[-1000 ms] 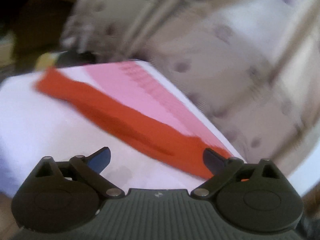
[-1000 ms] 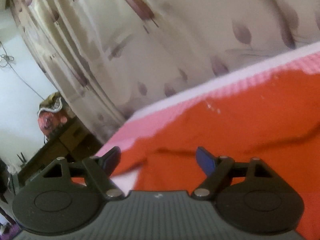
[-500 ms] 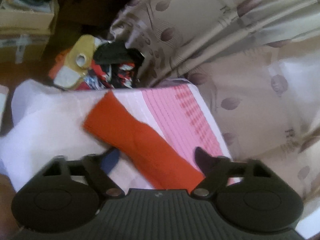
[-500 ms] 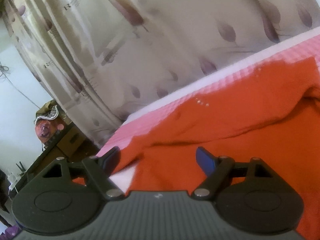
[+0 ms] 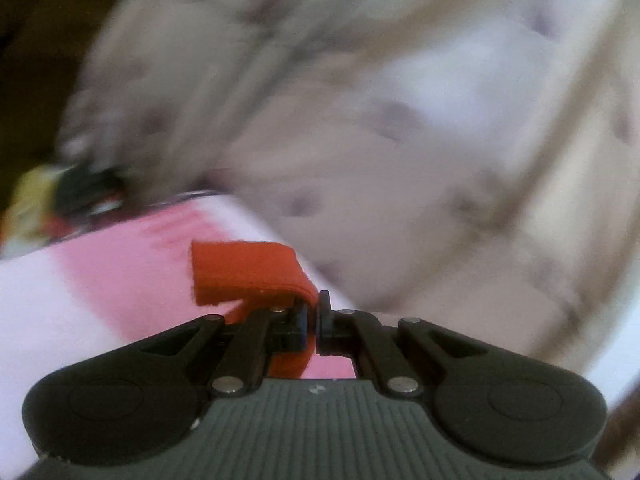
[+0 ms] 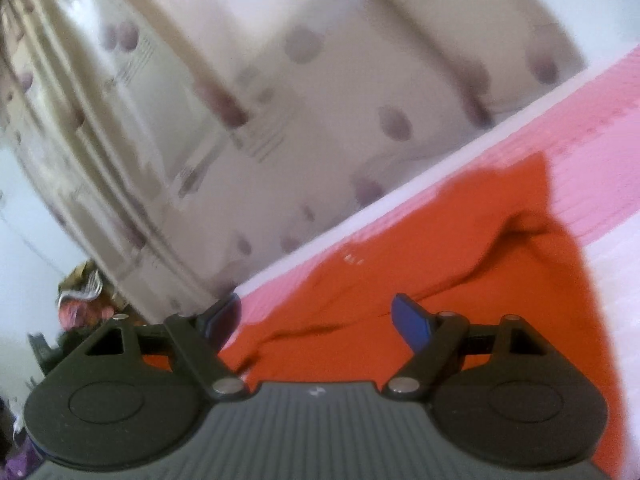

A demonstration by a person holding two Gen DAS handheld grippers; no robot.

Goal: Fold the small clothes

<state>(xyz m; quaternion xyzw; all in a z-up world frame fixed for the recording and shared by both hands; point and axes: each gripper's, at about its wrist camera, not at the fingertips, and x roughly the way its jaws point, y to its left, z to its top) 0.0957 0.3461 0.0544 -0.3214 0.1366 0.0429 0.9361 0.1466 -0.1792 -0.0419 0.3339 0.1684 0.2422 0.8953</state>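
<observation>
A small orange-red garment [image 6: 460, 264] lies rumpled on the pink and white cloth [image 6: 600, 152]. In the left wrist view my left gripper [image 5: 313, 312] is shut on a strip of that orange-red garment [image 5: 244, 270], which folds over above the jaws and hangs lifted over the pink and white cloth [image 5: 120, 272]. In the right wrist view my right gripper [image 6: 316, 316] is open, with its blue fingertips [image 6: 408, 318] low over the near part of the garment, holding nothing. The left view is blurred.
A beige curtain [image 6: 280, 100] with purple leaf spots hangs right behind the cloth's far edge and also shows in the left wrist view [image 5: 400, 120]. A pile of mixed items [image 5: 60, 196] sits at the far left. More clutter [image 6: 76, 296] stands at the left.
My left gripper has shut on the garment's strip and lifted it, so it now folds over the jaws. The right gripper has stayed open and shifted slightly over the garment.
</observation>
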